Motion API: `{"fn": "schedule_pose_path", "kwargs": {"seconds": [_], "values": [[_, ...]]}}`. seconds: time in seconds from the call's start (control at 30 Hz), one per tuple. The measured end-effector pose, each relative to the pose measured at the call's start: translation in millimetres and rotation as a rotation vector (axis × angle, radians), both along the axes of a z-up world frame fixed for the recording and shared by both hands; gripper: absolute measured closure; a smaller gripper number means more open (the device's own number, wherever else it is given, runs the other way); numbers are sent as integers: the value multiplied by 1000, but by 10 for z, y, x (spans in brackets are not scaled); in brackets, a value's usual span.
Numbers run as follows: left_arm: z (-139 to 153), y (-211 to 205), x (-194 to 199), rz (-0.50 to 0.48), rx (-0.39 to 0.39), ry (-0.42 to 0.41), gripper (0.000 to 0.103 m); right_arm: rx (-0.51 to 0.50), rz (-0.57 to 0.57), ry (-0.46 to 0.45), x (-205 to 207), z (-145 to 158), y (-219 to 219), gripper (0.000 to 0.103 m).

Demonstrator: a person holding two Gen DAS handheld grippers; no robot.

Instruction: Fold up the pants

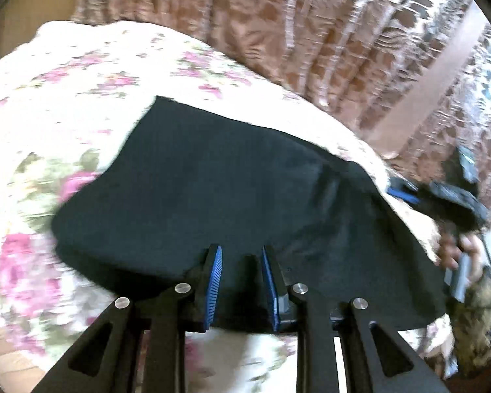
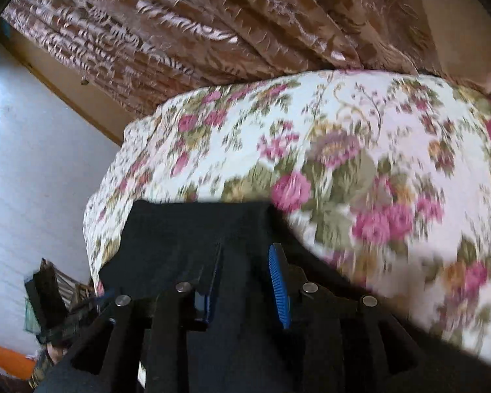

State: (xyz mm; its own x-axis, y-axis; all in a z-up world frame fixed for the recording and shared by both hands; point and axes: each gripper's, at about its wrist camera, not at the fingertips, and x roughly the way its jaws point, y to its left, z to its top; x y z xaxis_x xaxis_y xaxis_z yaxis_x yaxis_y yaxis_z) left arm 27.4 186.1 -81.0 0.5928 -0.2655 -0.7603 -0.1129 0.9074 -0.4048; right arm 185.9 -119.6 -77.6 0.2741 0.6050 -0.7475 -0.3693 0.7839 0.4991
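Pants (image 1: 232, 190) lie spread on the floral bed (image 1: 65, 104); left tongs (image 1: 241, 255) and right tongs (image 2: 247, 255) both gape over the black fabric, gripping nothing.

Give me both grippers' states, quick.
Left gripper: open, over the black pants, gripping nothing.
Right gripper: open, above the pants, gripping nothing.
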Motion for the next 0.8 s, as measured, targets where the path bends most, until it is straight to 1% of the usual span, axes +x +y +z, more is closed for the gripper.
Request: {"fn": "schedule_pose_path", "kwargs": {"seconds": [0.13,0.2,0.23,0.37,0.43,0.5,0.57,0.63,0.73,0.77,0.8], "values": [[-123,198,-143,49,14,44,79,-28,51,18,-415,-64,17,72],[-156,231,-208,56,6,44,79,-29,105,35,-656,-119,75,72],[-172,245,-238,67,19,46,79,-34,138,38,-793,-143,116,72],[-209,264,-276,84,37,57,79,-90,209,48,-1213,-291,253,72],[-201,254,-259,99,35,65,80,-125,239,31,-1410,-364,300,72],[-121,202,-257,109,47,49,80,-139,229,8,-1443,-377,300,72],[-15,72,-255,77,48,10,80,-110,195,18,-1445,-374,234,72],[81,-124,-244,10,33,-30,80,-81,161,26,-1443,-381,165,72],[153,-440,-213,-86,55,-67,80,-56,119,18,-1482,-336,57,72],[159,-587,-201,-131,65,-75,79,-43,94,11,-1494,-304,-9,71],[146,-699,-186,-163,70,-74,79,-16,63,4,-1508,-264,-107,66]]}}
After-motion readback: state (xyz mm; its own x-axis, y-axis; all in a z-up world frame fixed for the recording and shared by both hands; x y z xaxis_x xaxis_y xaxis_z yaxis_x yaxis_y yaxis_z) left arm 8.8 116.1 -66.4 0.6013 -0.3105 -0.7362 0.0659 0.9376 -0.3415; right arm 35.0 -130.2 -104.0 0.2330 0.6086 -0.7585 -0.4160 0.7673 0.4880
